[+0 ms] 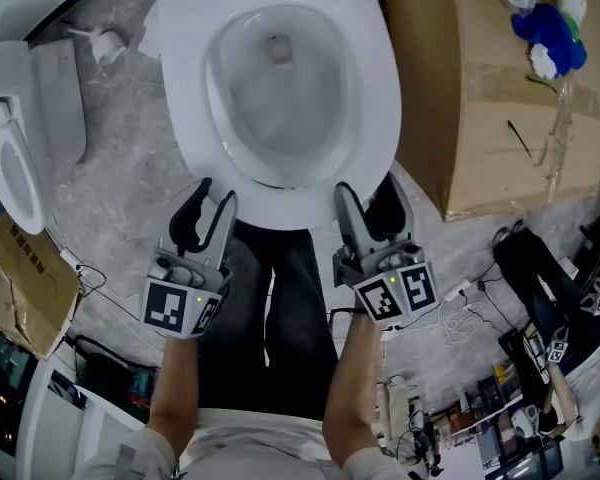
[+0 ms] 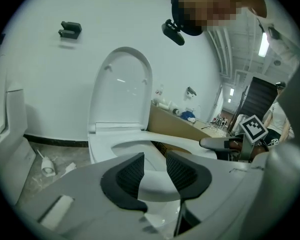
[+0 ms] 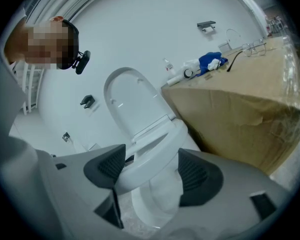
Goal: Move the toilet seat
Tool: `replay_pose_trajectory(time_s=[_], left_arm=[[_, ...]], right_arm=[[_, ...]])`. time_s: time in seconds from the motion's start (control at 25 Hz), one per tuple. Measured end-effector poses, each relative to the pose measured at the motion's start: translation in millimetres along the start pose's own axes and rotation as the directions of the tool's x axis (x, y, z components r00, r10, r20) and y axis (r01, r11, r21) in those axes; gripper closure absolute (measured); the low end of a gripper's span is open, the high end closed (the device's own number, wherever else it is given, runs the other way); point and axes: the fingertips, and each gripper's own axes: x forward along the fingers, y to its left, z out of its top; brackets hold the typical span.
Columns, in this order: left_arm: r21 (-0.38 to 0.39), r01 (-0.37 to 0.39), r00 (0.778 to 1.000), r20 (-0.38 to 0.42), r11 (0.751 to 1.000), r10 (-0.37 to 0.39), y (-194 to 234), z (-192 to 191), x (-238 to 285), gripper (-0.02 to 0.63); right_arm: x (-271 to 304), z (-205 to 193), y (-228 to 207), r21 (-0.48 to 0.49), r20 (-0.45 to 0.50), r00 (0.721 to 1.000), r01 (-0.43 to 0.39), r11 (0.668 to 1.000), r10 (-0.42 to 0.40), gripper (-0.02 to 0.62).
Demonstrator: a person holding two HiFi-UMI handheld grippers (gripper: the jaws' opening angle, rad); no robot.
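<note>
The white toilet seat [image 1: 380, 118] lies down on the bowl, and its lid [image 2: 122, 89] stands upright against the wall. My left gripper [image 1: 215, 196] is at the seat's front left rim. In the left gripper view its dark pads [image 2: 132, 174] pinch the seat's front edge [image 2: 157, 181] from both sides. My right gripper [image 1: 370, 190] is at the front right rim. Its jaws stand wide around the seat edge [image 3: 140, 166]: the left pad [image 3: 107, 166] is close to the rim, and a gap shows before the other pad.
A large cardboard box [image 1: 490, 88] with a blue cloth [image 1: 548, 33] on top stands right of the toilet. A second white toilet [image 1: 10, 158] is at the left. Cables [image 1: 460, 298] and clutter cover the floor at the lower right. The person's dark-trousered legs [image 1: 290, 298] stand before the bowl.
</note>
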Motion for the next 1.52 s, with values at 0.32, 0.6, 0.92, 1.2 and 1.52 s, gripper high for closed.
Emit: replay_pose_trajectory(time_s=[0.32,0.6,0.92,1.2,1.52], left_arm=[[0.036,0.002,1.000,0.027,0.999,-0.003,-11,21,2,0.523],[0.065,0.018,1.000,0.006,0.998,-0.019,-18,28,5,0.548],[0.042,-0.062,0.995,0.077,0.997,0.059,-9,60,0,0.581],[0.066,-0.077,0.993,0.098,0.995,0.070,-7,79,-1,0.596],[0.066,-0.064,0.989,0.136,0.996,0.055,-4,105,-2,0.606]], right_arm=[[-1,24,13,0.042,0.068,0.998,-0.009,0.999,0.006,0.275],[-1,38,20,0.062,0.092,0.996,-0.003,0.998,-0.002,0.273],[0,62,31,0.105,0.137,0.990,0.018,0.994,-0.033,0.270],[-5,88,45,-0.095,0.186,0.975,0.139,0.986,-0.120,0.285],[-5,113,66,-0.210,0.229,0.972,0.101,0.973,-0.051,0.337]])
